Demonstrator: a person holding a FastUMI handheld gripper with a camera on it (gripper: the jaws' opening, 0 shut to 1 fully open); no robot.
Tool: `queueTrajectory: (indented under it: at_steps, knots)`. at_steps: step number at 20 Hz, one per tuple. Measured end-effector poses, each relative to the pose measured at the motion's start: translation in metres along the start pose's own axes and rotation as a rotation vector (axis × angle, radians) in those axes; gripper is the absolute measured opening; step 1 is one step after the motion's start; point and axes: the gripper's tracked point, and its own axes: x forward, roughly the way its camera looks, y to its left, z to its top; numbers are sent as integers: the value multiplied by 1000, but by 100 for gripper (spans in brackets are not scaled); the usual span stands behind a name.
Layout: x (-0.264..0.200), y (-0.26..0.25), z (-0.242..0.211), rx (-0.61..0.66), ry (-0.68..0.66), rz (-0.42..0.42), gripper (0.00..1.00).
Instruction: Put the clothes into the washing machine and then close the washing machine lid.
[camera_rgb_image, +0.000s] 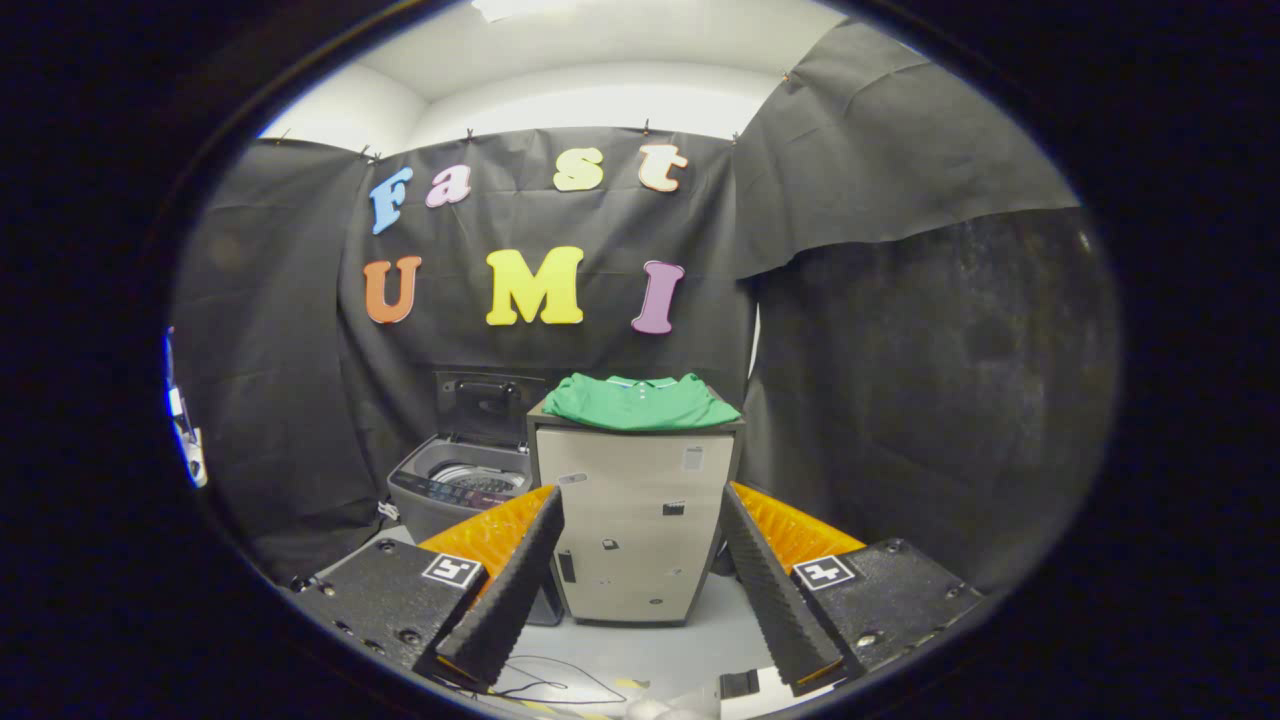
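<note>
Gripper view shows the claw (640, 580) spread open and empty, low in frame. Beyond it, a folded green shirt (640, 402) lies atop a cabinet (635, 520), beside the open washing machine (462, 482) at its left.

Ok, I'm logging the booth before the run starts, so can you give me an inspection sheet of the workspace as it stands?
Surface: pale floor, mostly bare around the cabinet.
Job's things: green shirt lies folded on top of the beige cabinet; washing machine stands beside the cabinet, its lid raised, drum visible.
Clutter: a small dark object on the floor near the tongs; what it is cannot be told.
Grippers: tongs open, holding nothing, the cabinet beyond them.
Cables: thin black cable looped on the floor.
Surroundings: black cloth wall on all sides, white ceiling above.
</note>
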Motion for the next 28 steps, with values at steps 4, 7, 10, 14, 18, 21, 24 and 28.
queueTrajectory:
  at_steps: [4, 7, 10, 14, 18, 21, 24, 28]
  knots:
    - [-1, 1, -1, -3, 10, 3, 98]
    - [-2, 2, -4, 7, 13, 8, 98]
    - [-1, 2, -2, 13, 12, 2, 98]
    - [3, 6, 5, 27, 7, -1, 98]
    - [10, 17, 14, 25, 6, -2, 98]
    - [15, 26, 26, 26, 0, -11, 98]
    - [25, 32, 43, 44, -4, -22, 98]
    - [45, 32, 70, 38, -18, -37, 98]
